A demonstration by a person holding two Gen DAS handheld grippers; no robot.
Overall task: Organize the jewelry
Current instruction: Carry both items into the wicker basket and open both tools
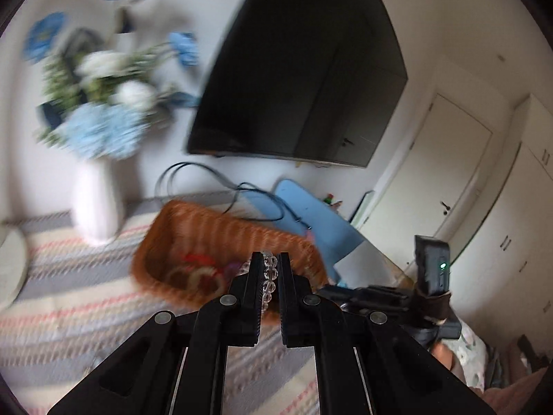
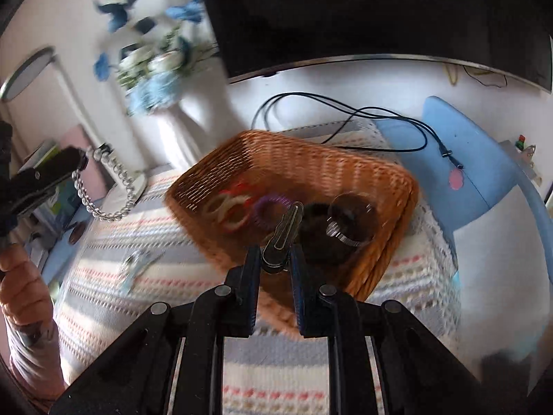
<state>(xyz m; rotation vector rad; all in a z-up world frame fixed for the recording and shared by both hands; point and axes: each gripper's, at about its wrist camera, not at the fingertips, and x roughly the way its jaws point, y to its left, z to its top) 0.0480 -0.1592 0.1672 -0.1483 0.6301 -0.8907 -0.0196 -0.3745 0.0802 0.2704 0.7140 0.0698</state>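
Left gripper [image 1: 270,259] jaws pinch the limp, slippery bead bracelet [image 2: 103,186] at frame left while right gripper [image 2: 274,254] jaws clamp the stiff hair clip [image 2: 281,238] over the basket [image 2: 345,169].

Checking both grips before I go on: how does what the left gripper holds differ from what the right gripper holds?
The left gripper pinches a clear bead bracelet, a loose string that droops in a loop; the right gripper pinches a dark hair clip, one rigid piece pointing forward. The bracelet hangs beside the wicker basket, over the striped cloth; the clip is above the basket's near rim. Both are lifted and not yet in the basket.
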